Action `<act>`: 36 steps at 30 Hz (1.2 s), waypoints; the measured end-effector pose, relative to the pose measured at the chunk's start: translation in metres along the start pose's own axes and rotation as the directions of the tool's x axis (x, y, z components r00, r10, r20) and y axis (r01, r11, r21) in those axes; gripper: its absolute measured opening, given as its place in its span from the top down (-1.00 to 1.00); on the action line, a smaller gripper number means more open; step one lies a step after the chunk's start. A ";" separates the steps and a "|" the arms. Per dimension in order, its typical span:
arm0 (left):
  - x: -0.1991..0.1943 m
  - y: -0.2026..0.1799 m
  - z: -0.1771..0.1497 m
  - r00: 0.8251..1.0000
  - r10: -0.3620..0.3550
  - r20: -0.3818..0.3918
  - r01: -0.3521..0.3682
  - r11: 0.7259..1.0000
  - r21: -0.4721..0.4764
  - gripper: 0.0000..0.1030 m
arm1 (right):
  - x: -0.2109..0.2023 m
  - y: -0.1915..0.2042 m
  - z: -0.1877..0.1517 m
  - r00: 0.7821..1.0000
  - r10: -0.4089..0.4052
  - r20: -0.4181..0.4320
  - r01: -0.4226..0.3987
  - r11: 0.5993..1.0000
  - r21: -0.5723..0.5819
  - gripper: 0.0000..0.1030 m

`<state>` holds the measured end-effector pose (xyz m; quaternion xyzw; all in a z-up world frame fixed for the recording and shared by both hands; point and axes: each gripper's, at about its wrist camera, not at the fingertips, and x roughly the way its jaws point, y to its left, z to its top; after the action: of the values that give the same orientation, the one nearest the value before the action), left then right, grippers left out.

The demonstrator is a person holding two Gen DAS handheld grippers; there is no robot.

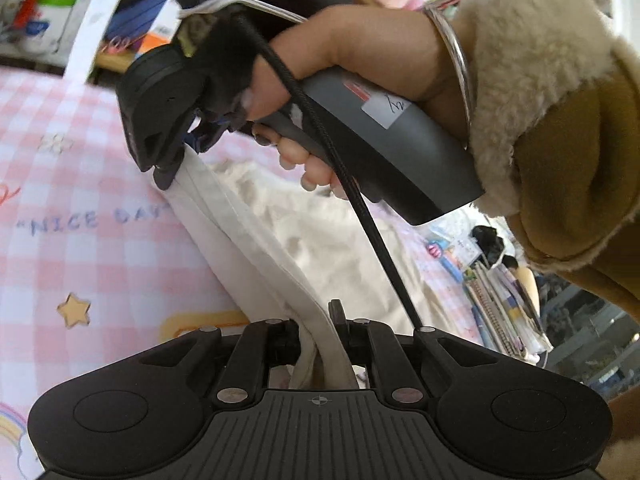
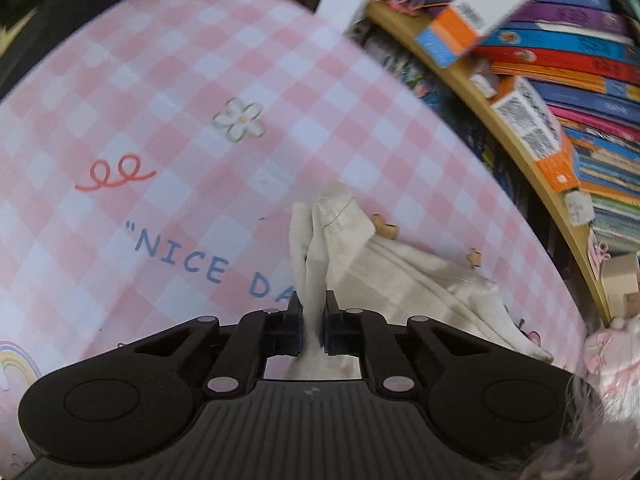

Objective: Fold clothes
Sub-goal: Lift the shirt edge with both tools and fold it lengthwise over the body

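Both tongs were clamped on the same cream garment (image 1: 256,240), which hung stretched between them above a pink checked cloth (image 1: 80,184) printed with "NICE DAY". The left tongs (image 1: 318,332) pinched a band of the fabric that ran straight ahead from their tips, up to the right tongs (image 1: 168,160), which a hand (image 1: 340,64) in a fleecy brown sleeve (image 1: 560,120) held just ahead and a little to the left. In the right wrist view, the right tongs (image 2: 314,312) had a bunched corner of the garment pinned between their tips, with a stitched edge sticking up just beyond them and the rest trailing off to their right and down onto the checked cloth. Judging by this, the step in hand was carrying or drawing out one edge of the garment, either to spread it flat or to lay it over for a fold; the pictures did not settle which. Whichever it was, the next move would call for keeping the held edge taut and level between the two tongs, so the loose part below did not drag into wrinkles. The garment looked soft, thin and pale, with a seamed or hemmed border along the stretched edge and rumpled folds beneath it. A crowded shelf of books (image 2: 580,60) stood beyond the right tongs, to their right.
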<state>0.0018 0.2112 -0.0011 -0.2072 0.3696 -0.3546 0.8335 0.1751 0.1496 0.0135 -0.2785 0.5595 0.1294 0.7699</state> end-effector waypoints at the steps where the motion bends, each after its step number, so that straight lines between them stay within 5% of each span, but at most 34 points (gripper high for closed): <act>1: 0.002 -0.003 0.001 1.000 -0.007 -0.001 0.007 1.000 0.011 0.82 | -0.004 -0.006 -0.002 1.000 0.002 0.010 -0.002 1.000 0.012 0.85; 18: 0.058 -0.084 0.026 0.999 -0.044 -0.009 0.045 0.983 0.177 0.82 | -0.062 -0.118 -0.063 0.986 0.004 0.166 -0.034 0.984 0.177 0.86; 36: 0.175 -0.220 0.012 0.990 0.138 -0.030 -0.129 0.970 0.204 0.82 | -0.045 -0.288 -0.198 0.919 0.142 0.367 -0.238 0.943 0.231 0.86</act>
<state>-0.0022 -0.0636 0.0587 -0.0883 0.3630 -0.3378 0.8639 0.1504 -0.1922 0.0941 -0.0872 0.4526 0.1732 0.8704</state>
